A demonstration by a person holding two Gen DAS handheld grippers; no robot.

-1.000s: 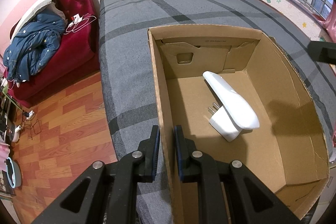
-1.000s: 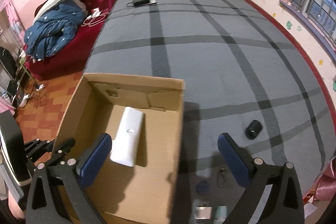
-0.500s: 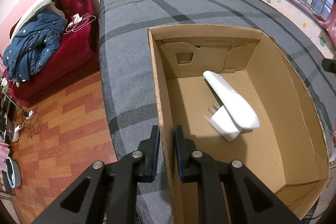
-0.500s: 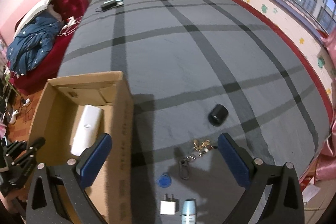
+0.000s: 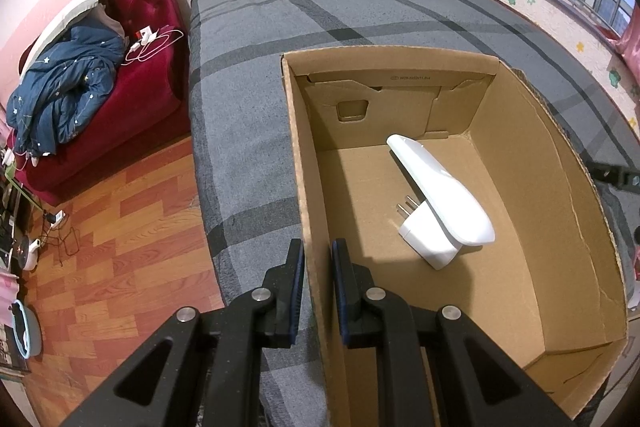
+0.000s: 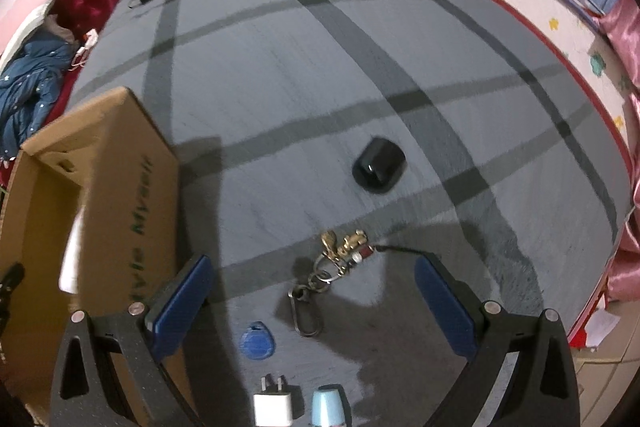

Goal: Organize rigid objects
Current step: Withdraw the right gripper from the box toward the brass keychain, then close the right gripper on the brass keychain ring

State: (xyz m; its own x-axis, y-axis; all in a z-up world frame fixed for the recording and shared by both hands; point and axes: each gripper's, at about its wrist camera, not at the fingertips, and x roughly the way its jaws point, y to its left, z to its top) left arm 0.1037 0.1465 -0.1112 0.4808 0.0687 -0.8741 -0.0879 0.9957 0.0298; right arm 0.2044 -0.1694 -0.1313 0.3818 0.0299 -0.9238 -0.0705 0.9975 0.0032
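My left fingers pinch the wall of the cardboard box on the bed, steadying it; my right fingers hang open over the keychain, which I judge the next pick: lower, close, carry boxward

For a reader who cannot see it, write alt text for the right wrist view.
The open right gripper hangs over a keyring on a grey checked bed. A blue tag, white plug and black case lie nearby; a cardboard box stands left.
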